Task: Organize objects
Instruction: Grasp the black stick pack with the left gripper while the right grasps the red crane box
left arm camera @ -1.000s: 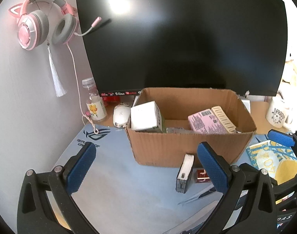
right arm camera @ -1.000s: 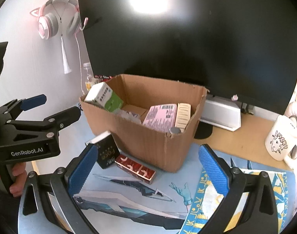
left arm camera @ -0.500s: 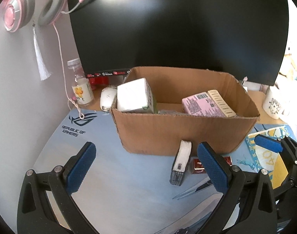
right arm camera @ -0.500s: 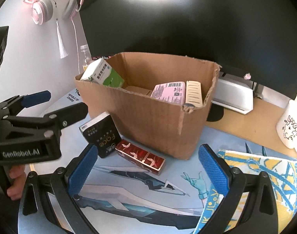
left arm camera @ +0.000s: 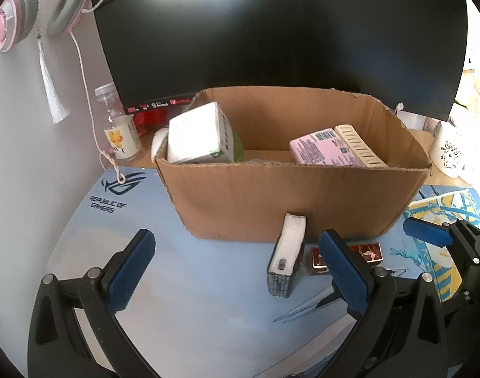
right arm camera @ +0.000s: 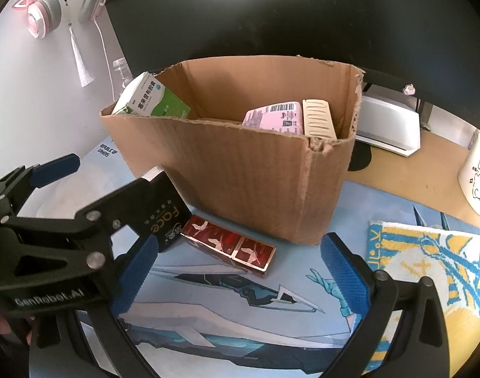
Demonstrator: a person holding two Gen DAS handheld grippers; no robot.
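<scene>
Left claw (left arm camera: 237, 267): jaws spread wide, nothing between blue pads, angled forward and down. Right claw (right arm camera: 240, 271): jaws equally wide, empty, low and tilted down. Left claw crosses right view's left side, close beside right claw.

Left tongs (left arm camera: 237, 267) open over mat (left arm camera: 183, 283), black box (left arm camera: 285, 264) upright w/ cardboard box (left arm camera: 290, 201) behind.

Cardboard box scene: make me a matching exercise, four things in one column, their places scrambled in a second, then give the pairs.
Things:
1. pink box
2. red box
3. headset
4. mug

Places:
A. hanging on the wall
B. inside the cardboard box
C. on the desk, right of the cardboard box
D. lying flat on the mat in front of the cardboard box

Pairs: 1-B, 2-D, 3-A, 4-C
</scene>
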